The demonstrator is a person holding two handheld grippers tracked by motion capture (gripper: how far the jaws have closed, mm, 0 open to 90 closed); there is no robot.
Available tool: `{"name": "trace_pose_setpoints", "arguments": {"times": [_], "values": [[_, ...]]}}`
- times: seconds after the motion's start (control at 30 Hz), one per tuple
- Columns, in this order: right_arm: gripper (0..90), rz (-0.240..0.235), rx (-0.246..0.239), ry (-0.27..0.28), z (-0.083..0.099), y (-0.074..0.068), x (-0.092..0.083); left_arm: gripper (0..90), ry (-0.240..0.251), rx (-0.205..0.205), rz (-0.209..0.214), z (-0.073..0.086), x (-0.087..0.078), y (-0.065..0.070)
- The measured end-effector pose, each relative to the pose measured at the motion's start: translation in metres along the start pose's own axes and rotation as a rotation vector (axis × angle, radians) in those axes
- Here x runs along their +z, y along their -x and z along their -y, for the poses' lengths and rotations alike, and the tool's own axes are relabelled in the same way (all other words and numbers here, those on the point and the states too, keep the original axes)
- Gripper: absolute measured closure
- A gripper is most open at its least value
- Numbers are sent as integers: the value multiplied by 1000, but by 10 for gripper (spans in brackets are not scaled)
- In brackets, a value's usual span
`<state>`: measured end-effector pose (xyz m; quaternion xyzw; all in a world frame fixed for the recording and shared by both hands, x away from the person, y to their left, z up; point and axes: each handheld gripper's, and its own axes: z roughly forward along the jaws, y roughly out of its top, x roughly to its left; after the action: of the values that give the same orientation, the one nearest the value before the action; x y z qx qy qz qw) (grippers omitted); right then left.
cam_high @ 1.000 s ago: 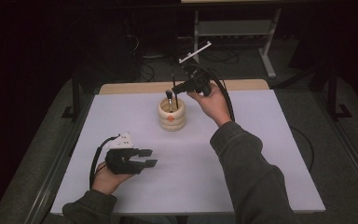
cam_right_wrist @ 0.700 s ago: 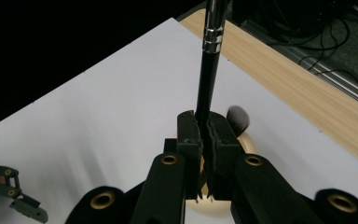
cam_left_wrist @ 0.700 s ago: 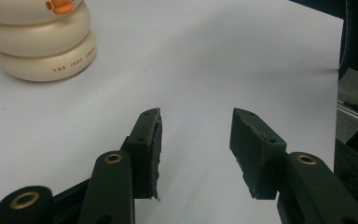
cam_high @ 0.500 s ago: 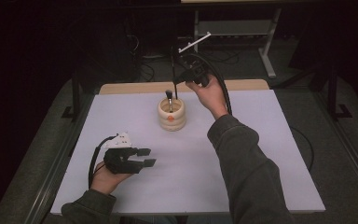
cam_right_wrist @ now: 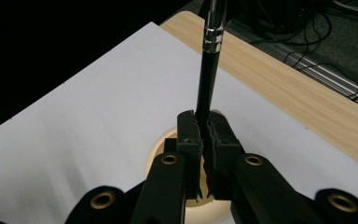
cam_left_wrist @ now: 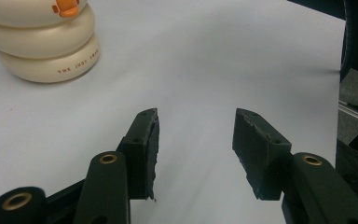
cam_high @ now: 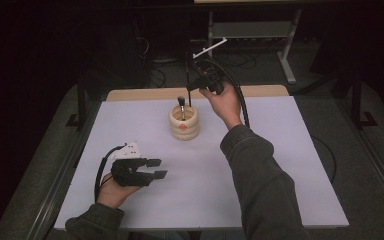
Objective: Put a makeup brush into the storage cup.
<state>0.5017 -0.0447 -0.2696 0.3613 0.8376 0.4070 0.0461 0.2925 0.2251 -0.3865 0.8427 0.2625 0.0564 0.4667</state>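
Observation:
A cream ribbed holder (cam_high: 184, 123) stands at the middle back of the white table (cam_high: 280, 165), with one dark brush (cam_high: 181, 103) upright inside it. My right gripper (cam_high: 192, 88) hovers just above and behind the holder, shut on the handle of a second black brush (cam_high: 189, 99) that hangs upright over the rim. In the right gripper view the jaws (cam_right_wrist: 204, 128) clamp that handle below its silver ferrule (cam_right_wrist: 213, 39), with the holder (cam_right_wrist: 164, 148) underneath. My left gripper (cam_high: 156, 169) rests open near the front left; its view has the jaws (cam_left_wrist: 196, 135) apart and the holder (cam_left_wrist: 42, 46) far off.
A wooden table edge (cam_high: 265, 91) runs behind the white sheet. Cables and a metal frame (cam_high: 290, 55) lie on the dark floor beyond. The person's right sleeve (cam_high: 260, 175) crosses the table's middle right.
My right gripper has risen and drawn slightly back, lifting the black brush higher above the holder. The left gripper has stayed put.

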Motion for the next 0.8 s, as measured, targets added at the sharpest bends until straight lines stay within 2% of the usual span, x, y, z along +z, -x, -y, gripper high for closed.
{"name": "trace_pose_setpoints", "arguments": {"times": [0.03, 0.1, 0.27, 0.33, 0.5, 0.53, 0.63, 0.67, 0.73, 0.8], "values": [[847, 0, 13, -5, 0, 0, 1, 504, 0, 0, 0, 0, 0, 0], [847, 11, 2, -6, 2, 2, 4, 501, -1, -3, -1, 0, 0, 0], [847, 26, 10, -1, 6, 6, 11, 494, -9, -2, -5, 1, 1, -1], [846, 23, 40, 1, 8, 6, 14, 493, -14, 1, -5, 1, 0, -1], [846, 26, 38, -9, 14, 11, 25, 492, -11, -3, -5, 1, 0, -1], [847, 27, 63, -12, 17, 12, 30, 491, -10, -7, -4, 1, 0, 0], [846, 25, 73, -11, 20, 12, 33, 491, -12, -2, -5, 2, -1, -1], [846, 27, 59, -6, 21, 13, 35, 490, -13, -2, -6, 2, -1, -1], [846, 27, 73, -5, 23, 11, 38, 490, -11, -7, -7, 2, -1, -1], [846, 31, 56, -4, 25, 13, 40, 490, -13, 5, -8, 2, -1, -1]]}}
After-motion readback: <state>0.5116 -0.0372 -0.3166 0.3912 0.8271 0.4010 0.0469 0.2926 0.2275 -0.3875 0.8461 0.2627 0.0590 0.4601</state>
